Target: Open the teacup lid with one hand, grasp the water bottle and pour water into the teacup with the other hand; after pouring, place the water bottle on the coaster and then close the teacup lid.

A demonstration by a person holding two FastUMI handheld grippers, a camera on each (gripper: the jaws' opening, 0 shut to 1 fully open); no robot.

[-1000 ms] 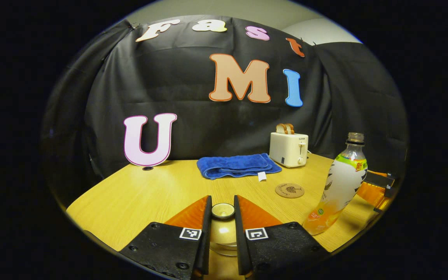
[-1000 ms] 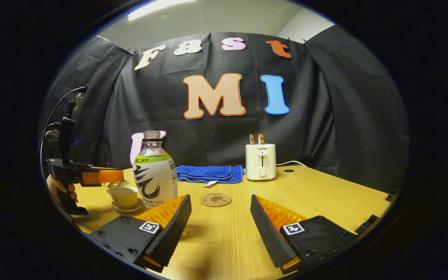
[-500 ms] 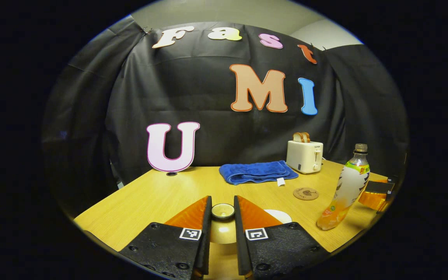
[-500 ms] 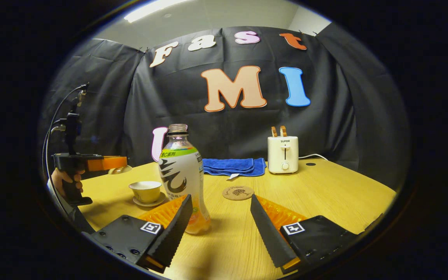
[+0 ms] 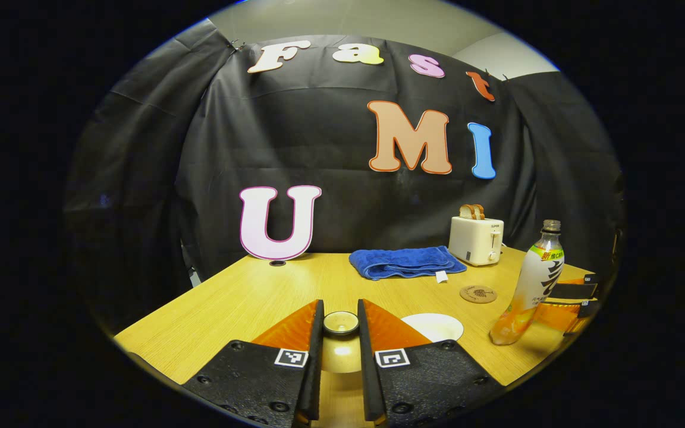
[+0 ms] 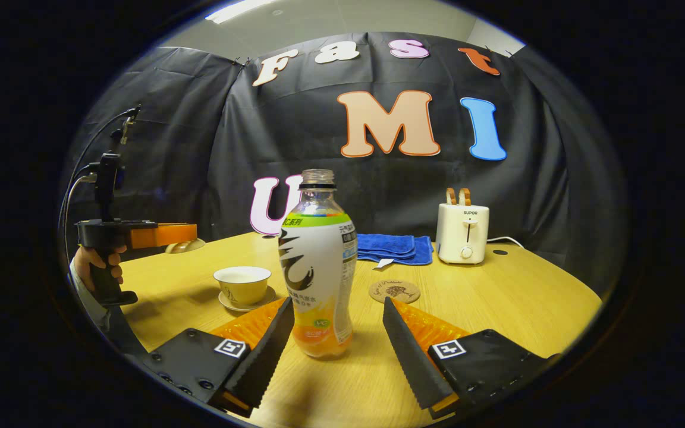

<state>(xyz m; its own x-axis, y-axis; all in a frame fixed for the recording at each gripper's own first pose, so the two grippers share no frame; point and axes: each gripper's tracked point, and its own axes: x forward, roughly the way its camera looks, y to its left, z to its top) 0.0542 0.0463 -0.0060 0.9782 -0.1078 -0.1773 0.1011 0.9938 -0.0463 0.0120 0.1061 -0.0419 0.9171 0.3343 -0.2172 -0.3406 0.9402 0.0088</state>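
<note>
In the left gripper view my left gripper [image 5: 340,305] is shut on the knob of the teacup lid [image 5: 341,324], held in the air. In the right gripper view it hangs to the left, above the table, with the lid [image 6: 185,245] under its fingers. The uncovered teacup [image 6: 242,283] sits on a saucer; its pale rim [image 5: 433,326] lies right of my left fingers. The uncapped water bottle [image 6: 319,267] stands upright between the fingers of my open right gripper [image 6: 336,309], which flank its lower part. The round coaster [image 6: 394,291] lies behind the bottle.
A white toaster [image 6: 462,233] with bread and a folded blue towel [image 6: 395,246] stand at the back of the wooden table [image 6: 515,309]. A hand [image 6: 94,261] holds the left gripper's grip at the left edge.
The left gripper has carried the lid up and to the left, off the cup. The right gripper has moved in until the bottle stands between its open fingers.
</note>
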